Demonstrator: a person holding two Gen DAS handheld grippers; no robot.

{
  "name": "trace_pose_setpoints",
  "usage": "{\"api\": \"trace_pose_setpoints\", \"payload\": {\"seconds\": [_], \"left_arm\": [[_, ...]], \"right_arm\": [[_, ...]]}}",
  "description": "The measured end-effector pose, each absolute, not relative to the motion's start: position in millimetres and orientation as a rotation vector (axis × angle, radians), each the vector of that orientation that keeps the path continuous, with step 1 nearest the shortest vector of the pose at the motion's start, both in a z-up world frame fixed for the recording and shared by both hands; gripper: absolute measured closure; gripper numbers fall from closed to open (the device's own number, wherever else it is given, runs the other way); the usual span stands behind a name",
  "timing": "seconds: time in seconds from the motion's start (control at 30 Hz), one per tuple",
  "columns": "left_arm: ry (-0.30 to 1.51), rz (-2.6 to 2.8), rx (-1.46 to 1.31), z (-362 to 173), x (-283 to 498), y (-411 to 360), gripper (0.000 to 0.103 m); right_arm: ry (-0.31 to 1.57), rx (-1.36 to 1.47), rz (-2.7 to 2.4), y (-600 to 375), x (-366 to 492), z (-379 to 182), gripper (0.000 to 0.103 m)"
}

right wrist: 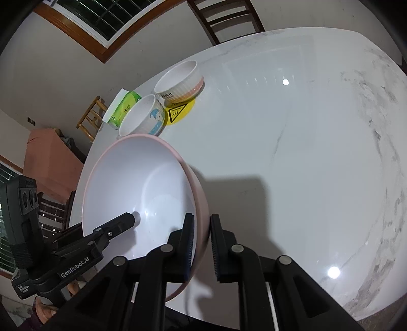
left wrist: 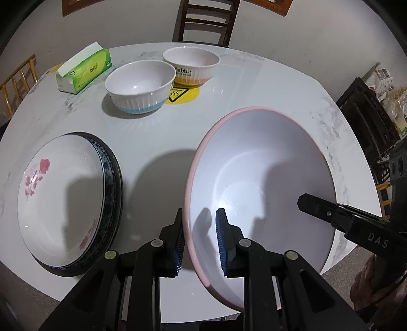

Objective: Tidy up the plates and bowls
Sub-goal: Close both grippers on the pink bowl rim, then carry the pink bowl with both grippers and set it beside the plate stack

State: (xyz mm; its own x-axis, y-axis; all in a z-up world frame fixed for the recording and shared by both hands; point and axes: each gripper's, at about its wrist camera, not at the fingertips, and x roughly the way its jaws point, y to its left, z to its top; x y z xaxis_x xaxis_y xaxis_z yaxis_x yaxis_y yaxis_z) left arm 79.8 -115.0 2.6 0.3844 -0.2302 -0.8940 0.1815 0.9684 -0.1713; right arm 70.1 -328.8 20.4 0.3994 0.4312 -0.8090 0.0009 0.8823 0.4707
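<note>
A large white bowl with a pink rim [left wrist: 267, 178] hangs tilted over the marble table [left wrist: 241, 84], carried by both grippers. My left gripper [left wrist: 201, 242] is shut on its near left rim, one blue pad inside and one outside. My right gripper [right wrist: 202, 244] is shut on the bowl's [right wrist: 132, 178] right wall. To the left lies a stack of plates [left wrist: 61, 193], a white rose-patterned one on top of dark-rimmed ones. A blue-based small bowl [left wrist: 140, 86] and an orange-based small bowl [left wrist: 190, 66] stand at the back.
A green tissue box [left wrist: 84, 68] lies at the back left of the table. A yellow warning sticker [left wrist: 182, 95] sits beside the small bowls. A dark wooden chair [left wrist: 206, 23] stands behind the table, and shelves of clutter [left wrist: 376, 107] to the right.
</note>
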Motion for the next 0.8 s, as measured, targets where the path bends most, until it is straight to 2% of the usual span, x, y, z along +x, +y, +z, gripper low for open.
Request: {"api": "trace_pose_setpoints", "payload": {"seconds": [0.4,0.8], "left_arm": [[1.168,-0.264,-0.065,-9,78,-110,0.078],[1.159,-0.246,-0.057,-18,78,-107,0.078]], "right_arm": [[1.187,0.423,0.267,-320,67,11,0.089],[1.189,0.450,0.273,-312,69,1,0.086]]}}
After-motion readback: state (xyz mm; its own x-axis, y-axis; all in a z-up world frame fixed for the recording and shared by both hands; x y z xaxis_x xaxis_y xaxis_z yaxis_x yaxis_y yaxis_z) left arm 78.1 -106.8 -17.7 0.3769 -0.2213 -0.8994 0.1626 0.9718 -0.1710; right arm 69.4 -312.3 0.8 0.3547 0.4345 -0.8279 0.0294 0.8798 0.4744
